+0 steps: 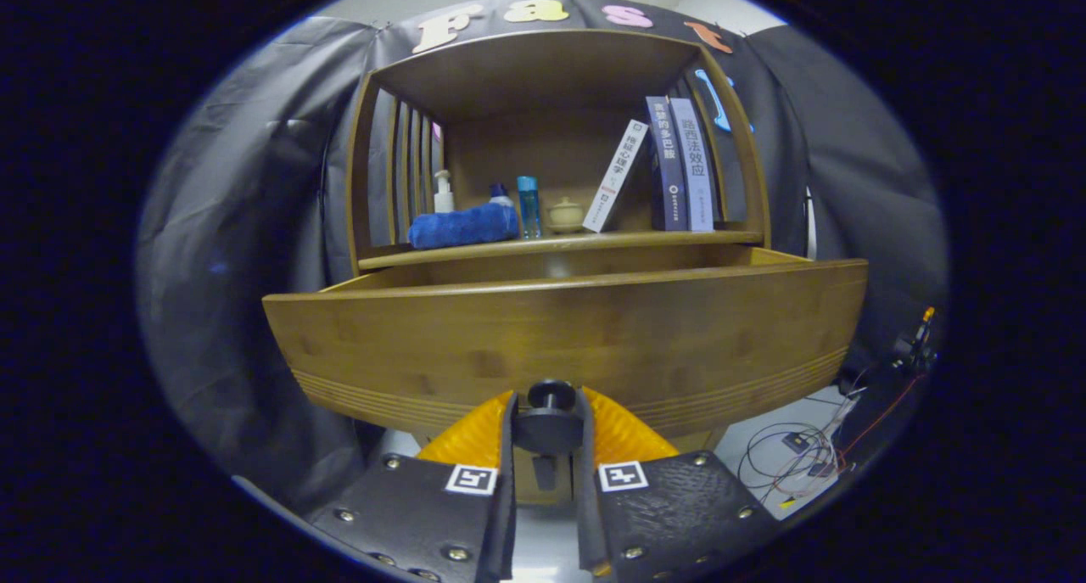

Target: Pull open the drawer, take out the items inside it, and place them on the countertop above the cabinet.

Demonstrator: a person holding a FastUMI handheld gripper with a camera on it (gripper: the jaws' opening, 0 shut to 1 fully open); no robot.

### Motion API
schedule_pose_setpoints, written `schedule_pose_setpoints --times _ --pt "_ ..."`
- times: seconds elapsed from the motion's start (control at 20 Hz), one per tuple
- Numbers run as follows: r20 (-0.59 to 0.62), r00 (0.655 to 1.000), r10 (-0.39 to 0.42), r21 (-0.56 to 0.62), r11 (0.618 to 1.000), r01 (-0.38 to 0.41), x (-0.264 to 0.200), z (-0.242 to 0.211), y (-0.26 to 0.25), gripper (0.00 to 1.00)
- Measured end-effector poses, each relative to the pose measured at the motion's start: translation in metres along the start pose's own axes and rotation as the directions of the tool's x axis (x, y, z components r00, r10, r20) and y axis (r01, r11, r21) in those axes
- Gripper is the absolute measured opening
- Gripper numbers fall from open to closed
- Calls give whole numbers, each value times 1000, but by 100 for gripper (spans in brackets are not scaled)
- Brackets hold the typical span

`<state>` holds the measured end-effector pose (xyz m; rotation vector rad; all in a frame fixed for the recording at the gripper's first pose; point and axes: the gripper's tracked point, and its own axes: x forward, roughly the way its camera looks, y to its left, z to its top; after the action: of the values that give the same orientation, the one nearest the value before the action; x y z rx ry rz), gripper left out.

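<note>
Below the countertop (560,243), the wooden drawer (568,337) stands pulled out; the gripper (548,426) is clamped on its round knob (550,395), the only sound hold. Drawer judged rigid, moderately heavy.

Ahead of me, at the right end of the shelf, two dark books (683,165) stand upright with a white book (615,176) leaning against them. Behind everything hangs the black cloth wall (254,193). Down to my right, a tangle of thin cables (802,451) lies on the pale floor (764,447).
</note>
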<state>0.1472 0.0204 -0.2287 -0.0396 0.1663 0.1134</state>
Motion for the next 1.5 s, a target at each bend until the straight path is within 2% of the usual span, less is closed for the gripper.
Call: schedule_pose_setpoints --times 0.3,0.45,0.55,0.65,0.7,0.75,0.85,1.0,1.05,1.2,1.25,1.4,1.45,1.5 --pt "-32 999 7 49 999 -5 -21 -5 -1 29" --pt "-27 1000 3 32 999 -3 -32 -4 0 29" --pt "-9 1000 6 72 997 -5 -43 0 -3 30" --pt "63 996 -70 90 994 65 -39 18 -23 28" --pt "79 991 -109 76 992 103 -41 29 -36 6" --pt "59 989 -136 57 990 132 -45 22 -44 8" --pt "29 991 -129 83 988 126 -49 21 -48 14" --pt "59 991 -120 192 976 107 -55 46 -56 45" --pt "62 991 -118 219 970 102 -58 54 -59 46" --pt "49 989 -140 230 965 125 -61 71 -68 75" --pt "56 987 -153 226 964 137 -63 80 -71 75" --pt "101 979 -179 187 970 158 -70 106 -77 92" --pt "116 975 -190 171 971 169 -73 114 -80 92" --pt "120 970 -214 159 968 194 -75 120 -84 97"
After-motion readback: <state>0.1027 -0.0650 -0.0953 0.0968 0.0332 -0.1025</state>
